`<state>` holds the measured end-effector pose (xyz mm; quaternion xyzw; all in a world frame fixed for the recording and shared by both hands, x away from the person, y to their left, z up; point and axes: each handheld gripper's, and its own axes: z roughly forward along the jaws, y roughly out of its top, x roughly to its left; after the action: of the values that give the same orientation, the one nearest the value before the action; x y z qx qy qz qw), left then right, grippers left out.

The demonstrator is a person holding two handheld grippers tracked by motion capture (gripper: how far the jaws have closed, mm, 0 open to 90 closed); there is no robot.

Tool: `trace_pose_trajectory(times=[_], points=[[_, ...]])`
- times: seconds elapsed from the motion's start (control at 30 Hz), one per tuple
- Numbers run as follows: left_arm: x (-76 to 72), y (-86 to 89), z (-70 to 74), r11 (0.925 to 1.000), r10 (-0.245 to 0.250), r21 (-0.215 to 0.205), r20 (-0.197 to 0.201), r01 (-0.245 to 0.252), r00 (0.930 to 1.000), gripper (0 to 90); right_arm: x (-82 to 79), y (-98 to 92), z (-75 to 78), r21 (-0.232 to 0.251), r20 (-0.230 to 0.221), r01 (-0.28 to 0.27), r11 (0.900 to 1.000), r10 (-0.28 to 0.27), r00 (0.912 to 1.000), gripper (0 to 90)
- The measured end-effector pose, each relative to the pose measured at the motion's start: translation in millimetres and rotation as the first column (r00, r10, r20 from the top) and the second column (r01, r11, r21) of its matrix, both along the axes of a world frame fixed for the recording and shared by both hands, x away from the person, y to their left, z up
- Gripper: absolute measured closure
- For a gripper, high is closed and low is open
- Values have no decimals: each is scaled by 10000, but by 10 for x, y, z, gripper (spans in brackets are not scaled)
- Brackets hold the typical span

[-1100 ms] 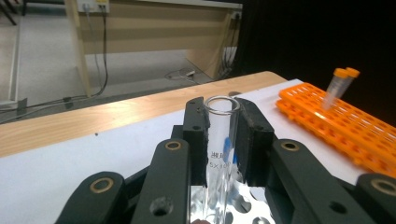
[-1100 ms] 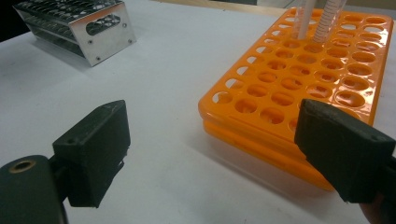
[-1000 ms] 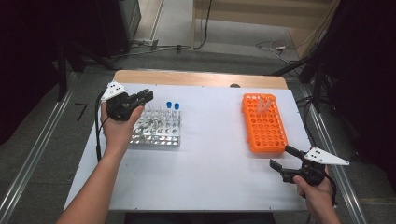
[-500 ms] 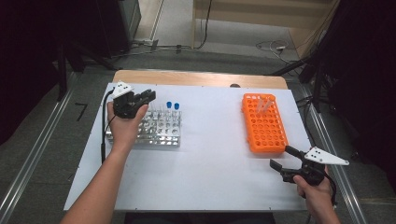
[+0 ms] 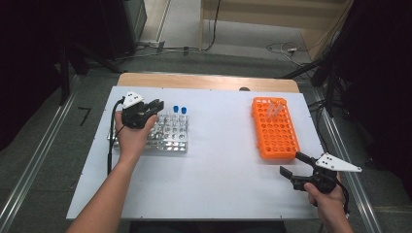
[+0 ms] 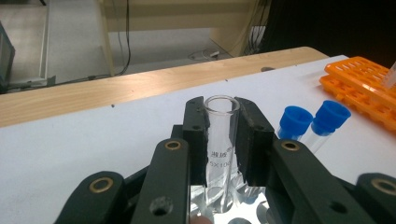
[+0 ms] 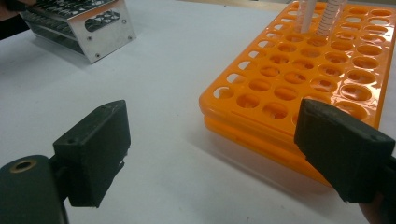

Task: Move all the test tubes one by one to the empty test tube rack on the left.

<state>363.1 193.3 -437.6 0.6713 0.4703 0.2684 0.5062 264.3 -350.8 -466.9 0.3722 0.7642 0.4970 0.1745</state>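
Left gripper clamps clear tube upright over metal rack – vertical for hole entry. Right gripper jaws wide, empty – waiting beside orange rack, 2 tubes in it.

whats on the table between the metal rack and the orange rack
Nothing: in the high view the white table top is bare between the metal rack and the orange rack. The right gripper view shows the same bare stretch.

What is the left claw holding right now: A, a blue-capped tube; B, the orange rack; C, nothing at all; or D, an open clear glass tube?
D: in the left gripper view the left claw is shut on an uncapped clear glass tube standing upright over the metal rack, with two blue-capped tubes off to the side.
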Motion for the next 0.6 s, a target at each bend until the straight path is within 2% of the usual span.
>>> trace_pose_trajectory(times=[0.17,0.27,0.33,0.53,0.6], points=[[5,-13,-6,10000,-39,13,-188,39,9998,755,2,10,-6,-43,11,-14,10000,14,10000,93],[16,-5,-18,9998,-134,-119,-474,128,9988,732,2,21,-11,-62,0,-50,10000,50,10000,93],[11,-5,-18,9999,-124,-30,-603,122,9981,710,0,27,-12,-74,-28,-57,10000,57,10000,93],[-22,19,23,9997,-161,-205,-584,149,9982,657,-5,29,-6,-60,-14,-55,10000,55,10000,94],[-49,31,55,9995,-134,-284,-529,119,9985,601,-6,30,-4,-51,-8,-52,10000,52,10000,94]])
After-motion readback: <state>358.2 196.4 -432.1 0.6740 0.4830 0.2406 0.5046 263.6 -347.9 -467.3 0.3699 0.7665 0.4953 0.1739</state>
